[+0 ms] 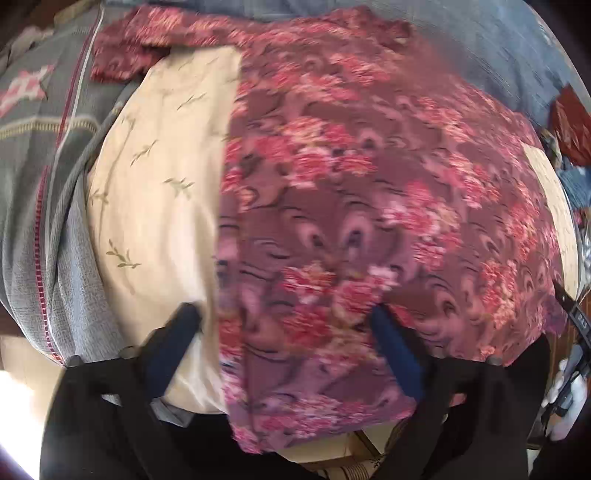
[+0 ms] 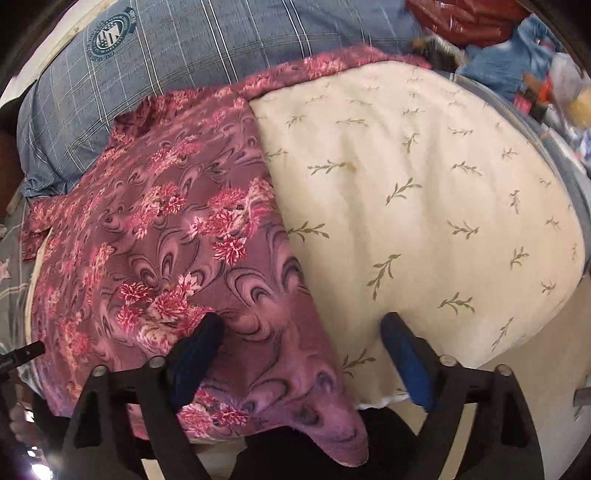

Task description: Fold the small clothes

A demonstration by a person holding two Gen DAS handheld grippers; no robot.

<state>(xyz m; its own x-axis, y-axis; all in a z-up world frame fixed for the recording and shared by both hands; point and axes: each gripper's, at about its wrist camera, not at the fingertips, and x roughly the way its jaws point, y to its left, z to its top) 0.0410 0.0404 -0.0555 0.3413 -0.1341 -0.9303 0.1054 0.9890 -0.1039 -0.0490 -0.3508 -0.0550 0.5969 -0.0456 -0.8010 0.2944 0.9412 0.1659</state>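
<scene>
Garment: I see a maroon floral garment (image 1: 369,206) spread over a cream cushion (image 1: 159,192); its near hem hangs past the cushion's front edge toward me.

Garment in right view: the same floral cloth (image 2: 177,251) covers the left part of the cushion (image 2: 424,206), and its straight edge runs on a slant from the upper middle down to my tongs.

Left gripper (image 1: 288,332): my fingers stand wide apart. The hem lies between them, closer to the right-hand finger (image 1: 395,354), which touches or overlaps the cloth. The left-hand finger sits over bare cushion.

Right gripper (image 2: 303,354): fingers apart, clamped on nothing. The left-hand finger (image 2: 195,362) rests over the floral cloth; the right-hand one is over cream fabric. The garment's edge passes between them.

Writing: a round crest badge (image 2: 110,35) is printed on a blue plaid pillow (image 2: 221,40); I cannot read its lettering.

Behind: the plaid pillow lies against the garment's far edge.

Left side: a grey patterned blanket (image 1: 48,155) with red stripes borders the cushion.

Right side: a heap of red and blue items (image 2: 517,48) sits beyond the cushion's far corner, too blurred to name.

Sharpness: the left view is motion-blurred.
</scene>
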